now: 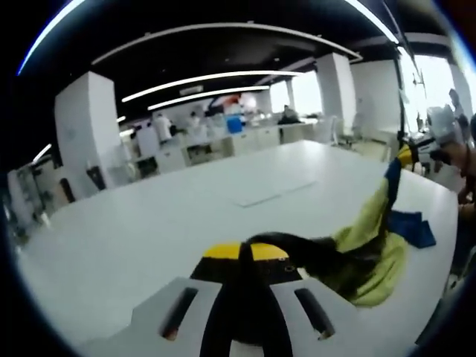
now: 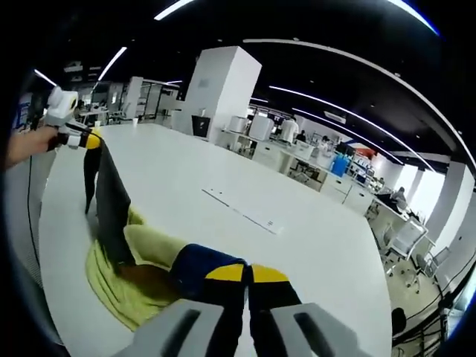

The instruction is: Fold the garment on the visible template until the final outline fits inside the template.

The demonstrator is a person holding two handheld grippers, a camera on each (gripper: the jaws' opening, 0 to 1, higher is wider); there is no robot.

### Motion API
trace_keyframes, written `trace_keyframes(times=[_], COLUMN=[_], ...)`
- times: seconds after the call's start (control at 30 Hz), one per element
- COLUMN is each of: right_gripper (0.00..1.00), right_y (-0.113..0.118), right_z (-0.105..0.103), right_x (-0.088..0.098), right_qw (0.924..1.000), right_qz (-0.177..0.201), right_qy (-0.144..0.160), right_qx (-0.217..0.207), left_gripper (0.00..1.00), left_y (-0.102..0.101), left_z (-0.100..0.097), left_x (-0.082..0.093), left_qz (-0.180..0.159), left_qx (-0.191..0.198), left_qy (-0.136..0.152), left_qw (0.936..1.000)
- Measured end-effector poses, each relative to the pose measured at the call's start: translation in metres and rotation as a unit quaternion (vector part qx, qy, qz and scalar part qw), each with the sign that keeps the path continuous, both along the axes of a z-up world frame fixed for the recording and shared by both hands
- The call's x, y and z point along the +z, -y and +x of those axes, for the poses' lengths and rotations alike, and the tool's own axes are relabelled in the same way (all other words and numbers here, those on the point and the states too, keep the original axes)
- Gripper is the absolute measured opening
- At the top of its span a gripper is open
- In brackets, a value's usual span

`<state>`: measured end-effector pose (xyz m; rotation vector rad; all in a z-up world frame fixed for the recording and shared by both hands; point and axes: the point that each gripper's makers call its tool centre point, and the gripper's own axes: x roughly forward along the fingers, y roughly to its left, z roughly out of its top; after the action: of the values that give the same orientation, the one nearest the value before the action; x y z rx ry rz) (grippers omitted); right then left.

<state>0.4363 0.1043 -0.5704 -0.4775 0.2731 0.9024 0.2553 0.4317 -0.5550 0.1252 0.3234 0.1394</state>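
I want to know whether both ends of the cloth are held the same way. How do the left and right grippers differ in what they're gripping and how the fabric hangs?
The left gripper pinches a black part of the garment; the right gripper pinches a blue part. Seen from the right gripper view, the cloth hangs down from the left gripper to the table; by the right gripper it bunches low. Both have jaws closed on the same yellow-green, black and blue garment, over the white table.

An open-plan lab: white worktables (image 1: 149, 230), white pillars (image 2: 223, 89), ceiling strip lights (image 1: 216, 78), white-coated people (image 1: 162, 126) at benches.
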Motion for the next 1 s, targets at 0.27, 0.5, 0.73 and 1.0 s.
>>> trace_keyframes(times=[0.27, 0.5, 0.73, 1.0], right_gripper=[0.0, 0.0, 0.0, 0.0], right_y=[-0.011, -0.023, -0.034, -0.056], right_z=[0.021, 0.06, 0.093, 0.122], right_x=[0.005, -0.004, -0.022, -0.039], right_qw=[1.0, 0.9993, 0.9965, 0.995], right_qz=[0.001, 0.028, 0.056, 0.065], right_qy=[0.001, -0.02, -0.042, -0.044], right_qx=[0.009, -0.012, -0.045, -0.063], left_gripper=[0.0, 0.0, 0.0, 0.0], left_y=[-0.021, -0.05, -0.069, -0.093], left_z=[0.012, 0.03, 0.05, 0.065], left_x=[0.002, -0.01, -0.028, -0.053], left_qz=[-0.015, -0.034, -0.038, -0.04], left_qx=[0.017, 0.05, 0.066, 0.101], left_qy=[0.02, 0.029, 0.027, 0.012], left_qw=[0.9995, 0.9977, 0.9967, 0.994])
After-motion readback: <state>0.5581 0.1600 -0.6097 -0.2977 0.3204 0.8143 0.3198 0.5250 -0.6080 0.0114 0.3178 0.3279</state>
